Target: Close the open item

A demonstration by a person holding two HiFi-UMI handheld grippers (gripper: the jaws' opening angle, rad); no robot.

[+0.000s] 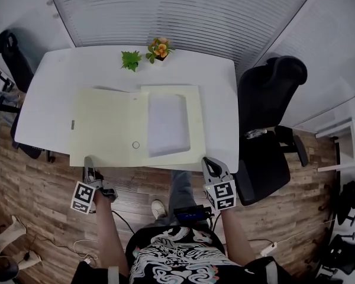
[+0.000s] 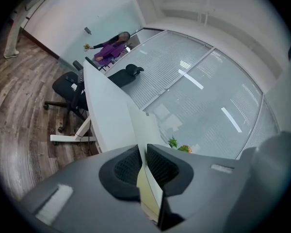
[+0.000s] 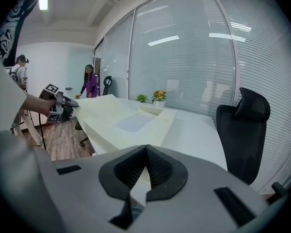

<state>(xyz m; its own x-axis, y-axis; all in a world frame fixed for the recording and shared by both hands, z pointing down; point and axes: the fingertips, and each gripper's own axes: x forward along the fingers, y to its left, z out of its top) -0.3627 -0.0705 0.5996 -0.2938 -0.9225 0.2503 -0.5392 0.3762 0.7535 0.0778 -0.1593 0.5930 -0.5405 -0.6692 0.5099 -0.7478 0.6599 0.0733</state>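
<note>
— Looking at the left gripper (image 2: 144,148) first: what sits between its jaws?

— The thin cover of the pale yellow box file (image 1: 109,129). Both pads press on that flap, which runs straight ahead of the jaws, seen edge on.

— And where is the file itself?

— It lies open and flat on the white table (image 1: 53,93), spread out ahead of both grippers. Its near left corner is at the left gripper, and its near right corner is at the right gripper (image 3: 146,147).

— Does the right one hold anything?

— Its jaw tips meet. The file's tray half, with a white sheet (image 1: 167,123) in it, stretches ahead and to the left of them. Whether the corner is pinched I cannot tell.

— Anything beyond?

— Far ahead of both grippers, past the file, a small green plant (image 1: 131,60) and a pot of orange flowers (image 1: 160,49) stand near the table's far edge. A black office chair (image 1: 272,123) stands to the right of the right gripper.
</note>
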